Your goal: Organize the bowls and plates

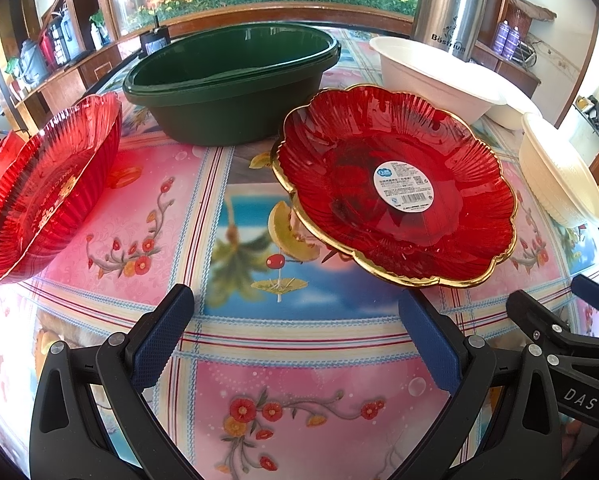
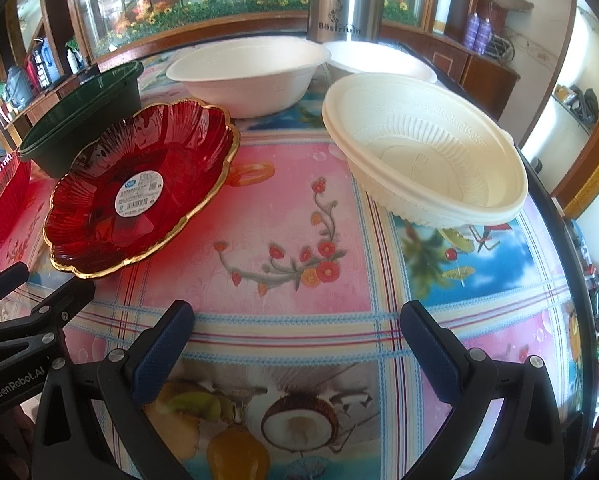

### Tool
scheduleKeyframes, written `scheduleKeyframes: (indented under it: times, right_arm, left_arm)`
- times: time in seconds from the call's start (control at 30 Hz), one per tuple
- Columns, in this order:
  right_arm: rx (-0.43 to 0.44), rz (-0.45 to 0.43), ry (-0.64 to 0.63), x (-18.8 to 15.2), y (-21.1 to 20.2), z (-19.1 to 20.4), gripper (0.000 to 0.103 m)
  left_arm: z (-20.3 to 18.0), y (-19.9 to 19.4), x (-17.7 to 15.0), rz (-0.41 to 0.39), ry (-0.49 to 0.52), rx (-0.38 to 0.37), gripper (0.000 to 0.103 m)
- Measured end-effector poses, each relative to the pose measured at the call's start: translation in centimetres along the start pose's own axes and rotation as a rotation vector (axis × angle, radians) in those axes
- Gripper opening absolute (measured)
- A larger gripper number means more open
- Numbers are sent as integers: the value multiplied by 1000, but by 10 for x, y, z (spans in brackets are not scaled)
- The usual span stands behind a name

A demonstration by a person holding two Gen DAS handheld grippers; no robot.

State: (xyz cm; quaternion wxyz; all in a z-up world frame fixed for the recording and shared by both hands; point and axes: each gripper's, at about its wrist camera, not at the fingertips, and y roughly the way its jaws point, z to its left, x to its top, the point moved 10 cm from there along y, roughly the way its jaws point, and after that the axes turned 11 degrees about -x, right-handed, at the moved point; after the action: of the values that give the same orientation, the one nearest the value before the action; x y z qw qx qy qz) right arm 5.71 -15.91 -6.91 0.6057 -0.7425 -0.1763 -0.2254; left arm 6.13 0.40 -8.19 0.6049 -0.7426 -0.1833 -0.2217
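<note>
Gold-rimmed red plate (image 1: 395,184) near mid-table on the flowered tablecloth (image 1: 299,336), tilted, far edge toward the green tub (image 1: 231,84); round paper label (image 1: 404,185) stuck at its centre. Looks like thin, glossy moulded plastic: probably light, stiff, slick on the ribbed face, so best pinched at the scalloped gold rim nearest the grippers, where the raised near edge leaves room for a finger underneath. To the left, a second red ribbed dish (image 1: 47,188), propped steeply on edge (what props it up cannot be made out). To the right, a cream ribbed bowl (image 2: 427,160), apparently two or more nested, tipped toward the camera; behind it a plain white bowl (image 2: 247,76) and another white bowl (image 2: 379,62) partly hidden. Likely thin disposable ware, very light, easily crushed, so a gentle grip on the rolled rim. A steel flask (image 2: 345,0) at the back.

Left gripper (image 1: 295,340) low over the cloth, jaws wide apart, holding nothing. Right gripper (image 2: 297,342) likewise spread wide and empty, between plate and cream bowl. No stacking begun yet, judging by the scatter.
</note>
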Motion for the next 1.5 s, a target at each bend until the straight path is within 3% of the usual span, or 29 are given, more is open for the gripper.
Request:
scheduleKeyframes:
  times: [0.2,0.43,0.77,1.03,1.3,1.5]
  right_arm:
    - [20,72,25,-11,-8,-4,103]
    - [66,34,-31,-5,-49,11,103]
    - [193,-39,-175,28,-97,92,103]
    - [304,-81,-285,60,-114,176,103]
    - [362,-53,-343,67,-110,233,103]
    - [396,22,-318,64,-98,255,102]
  left_arm:
    - [9,-10,-6,54,-27,-8,103]
    - [30,-60,2,7,-29,10,103]
    - [105,-117,17,-55,-155,48,103]
    - [184,-145,33,-125,-235,147,103]
    - [233,-146,43,-139,-281,197,103]
    - [257,-137,46,-122,-310,201,103]
